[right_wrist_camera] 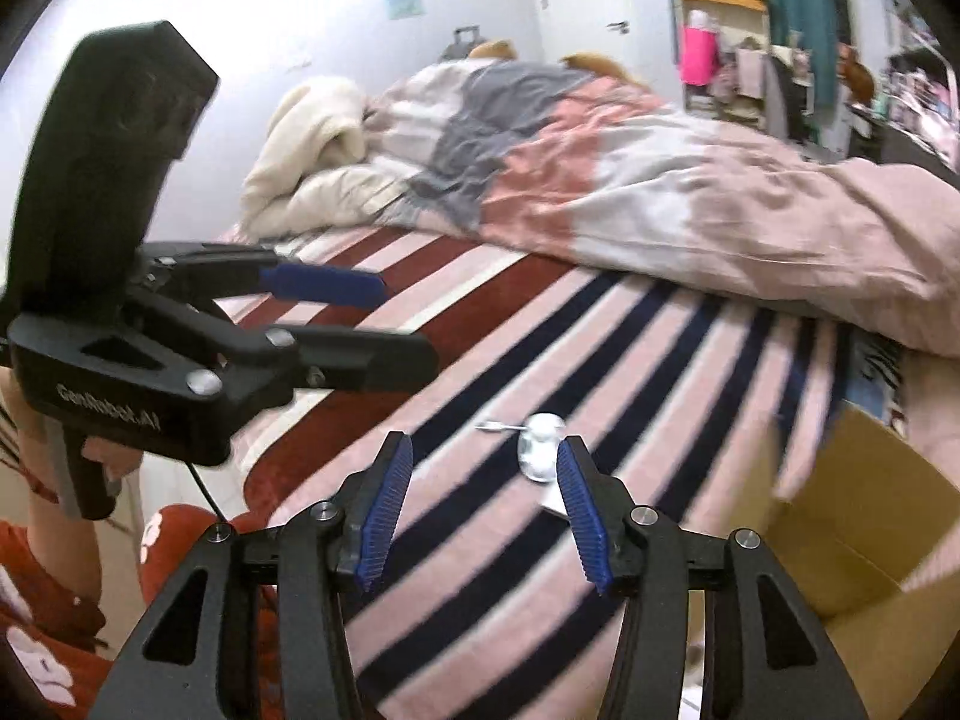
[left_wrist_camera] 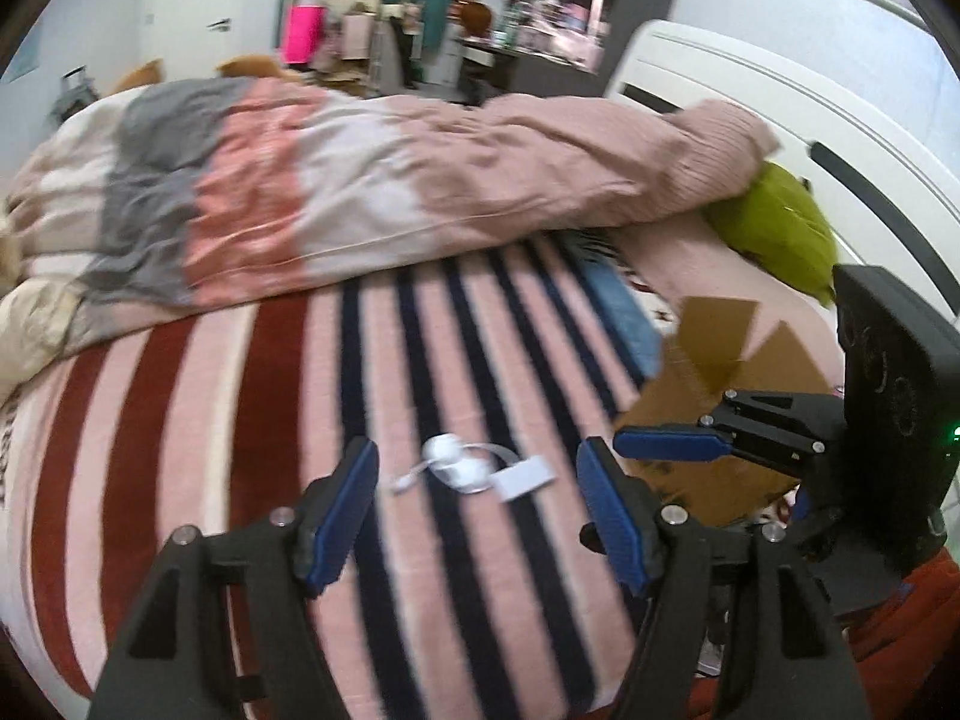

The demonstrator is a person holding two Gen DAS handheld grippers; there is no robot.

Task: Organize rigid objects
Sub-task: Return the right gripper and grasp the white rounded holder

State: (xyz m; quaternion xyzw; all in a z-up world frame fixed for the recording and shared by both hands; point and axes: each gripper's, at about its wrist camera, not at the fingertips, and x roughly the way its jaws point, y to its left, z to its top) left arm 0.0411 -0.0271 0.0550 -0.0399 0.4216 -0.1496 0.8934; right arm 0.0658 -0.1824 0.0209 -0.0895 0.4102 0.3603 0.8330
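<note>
Fingers (left_wrist_camera: 354, 504) of both grippers are spread, hovering level above the white cable (left_wrist_camera: 474, 471) on the striped blanket (left_wrist_camera: 180, 420).

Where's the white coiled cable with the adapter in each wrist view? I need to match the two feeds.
Left wrist view: white cable lies low in the centre on the striped blanket, between the left tool's open fingers.
Right wrist view: white cable lies low, centre-right, just left of the right tool's right finger.
Shared landmark: cardboard box, right of the cable in both views.
</note>
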